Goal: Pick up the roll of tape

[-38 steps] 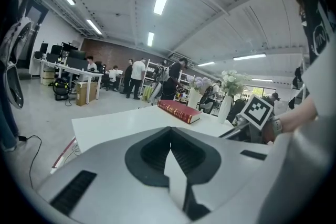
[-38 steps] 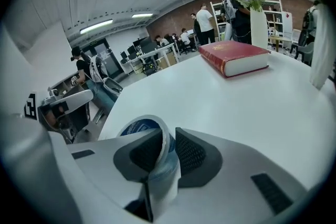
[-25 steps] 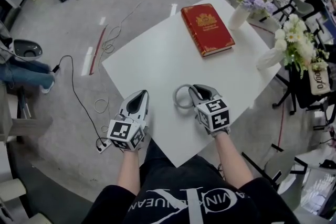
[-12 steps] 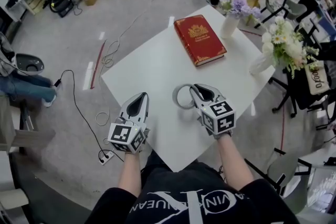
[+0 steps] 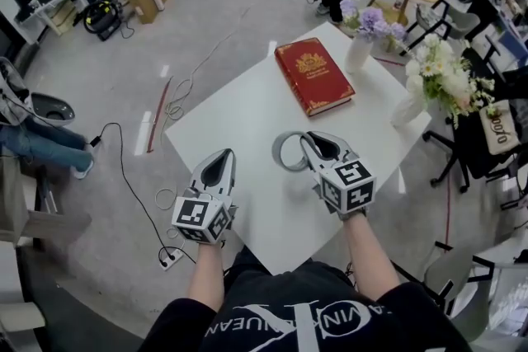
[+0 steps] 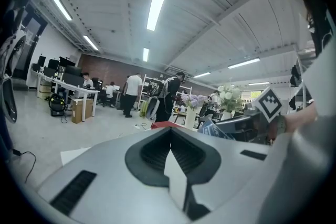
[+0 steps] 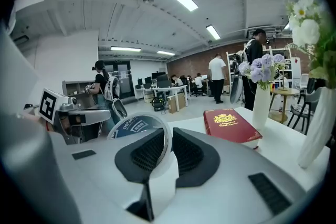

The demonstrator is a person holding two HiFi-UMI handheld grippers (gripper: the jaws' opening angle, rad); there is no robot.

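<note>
The roll of tape [image 5: 287, 152], a thin pale ring, hangs just above the white table [image 5: 247, 115], and my right gripper [image 5: 307, 143] is shut on its right side. In the right gripper view the roll [image 7: 137, 126] stands on edge, its rim pinched between the dark ribbed pads [image 7: 149, 152], with a blue printed core label showing. My left gripper [image 5: 221, 158] hovers at the table's left edge, to the left of the roll and apart from it. Its jaws meet with nothing between them, as the left gripper [image 6: 170, 132] view shows.
A red hardback book [image 5: 314, 76] lies at the far side of the table. A white vase of purple flowers [image 5: 358, 52] and a vase of white flowers [image 5: 410, 107] stand along the right edge. Cables and a power strip [image 5: 169, 258] lie on the floor to the left.
Both grippers have risen a little. The tape roll has come up off the table with the right gripper, still pinched in it.
</note>
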